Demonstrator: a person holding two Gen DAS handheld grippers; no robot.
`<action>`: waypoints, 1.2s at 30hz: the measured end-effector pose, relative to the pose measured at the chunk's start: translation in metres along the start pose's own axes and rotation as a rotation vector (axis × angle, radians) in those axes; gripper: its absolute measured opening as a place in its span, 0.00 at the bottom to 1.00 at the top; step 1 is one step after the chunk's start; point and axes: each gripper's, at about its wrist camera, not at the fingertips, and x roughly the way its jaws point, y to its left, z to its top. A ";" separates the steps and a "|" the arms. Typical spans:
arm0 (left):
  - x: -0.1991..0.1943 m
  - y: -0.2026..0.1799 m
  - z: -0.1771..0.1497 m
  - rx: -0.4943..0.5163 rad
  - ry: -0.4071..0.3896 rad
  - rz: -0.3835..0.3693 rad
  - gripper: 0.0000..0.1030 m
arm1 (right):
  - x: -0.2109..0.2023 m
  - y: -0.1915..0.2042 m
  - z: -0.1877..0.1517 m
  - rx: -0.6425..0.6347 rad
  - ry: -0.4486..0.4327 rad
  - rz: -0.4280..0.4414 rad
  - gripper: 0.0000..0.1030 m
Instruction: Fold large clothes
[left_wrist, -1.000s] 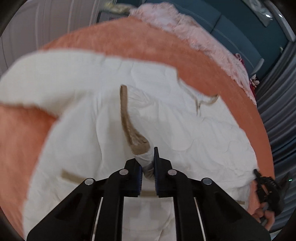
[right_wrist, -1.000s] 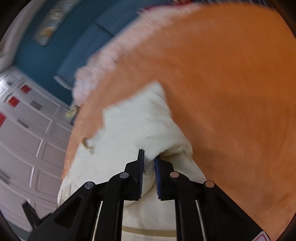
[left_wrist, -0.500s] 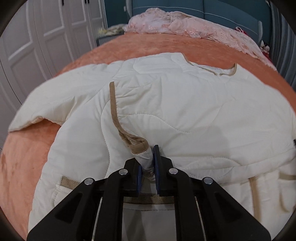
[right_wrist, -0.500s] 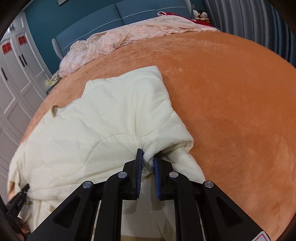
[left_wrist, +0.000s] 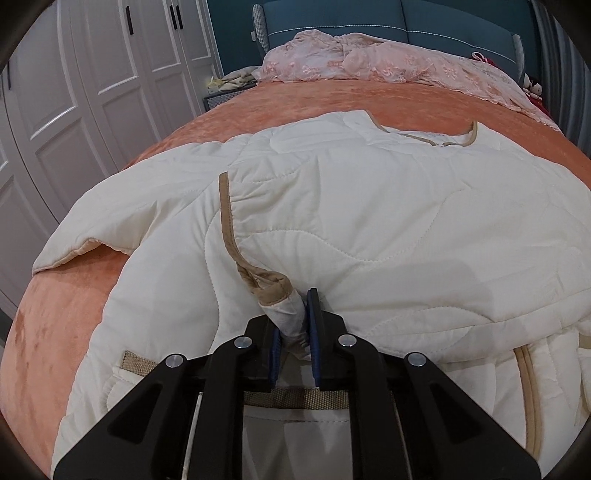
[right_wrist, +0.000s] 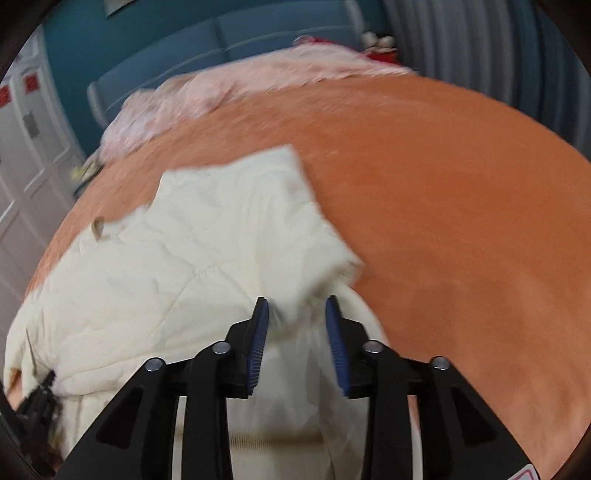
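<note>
Orange bedspread (right_wrist: 461, 192) lies bare from 12 to 4 o'clock of the cream quilted jacket (left_wrist: 369, 229), which sprawls across the bed. White wardrobe doors (left_wrist: 92, 74) close the side at 9 o'clock; a pink lace cover (left_wrist: 388, 62) lies at 12. Left gripper (left_wrist: 295, 325) has its fingers clamped on the tan-trimmed hem. Right gripper (right_wrist: 297, 332) has its fingers apart around a fold; that view is blurred.

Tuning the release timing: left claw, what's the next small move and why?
Probably open the left claw and let go. The right claw is open, and the jacket lies folded on the bed, yet the left one is shut on the hem.
</note>
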 end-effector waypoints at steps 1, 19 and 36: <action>0.000 0.000 0.000 0.000 -0.001 0.001 0.11 | -0.013 0.001 -0.003 0.005 -0.028 -0.018 0.32; 0.000 0.003 -0.002 -0.024 -0.016 -0.024 0.11 | 0.019 0.166 -0.061 -0.398 0.086 0.195 0.19; -0.018 0.052 0.006 -0.234 0.011 -0.209 0.58 | 0.020 0.178 -0.083 -0.486 0.001 0.112 0.20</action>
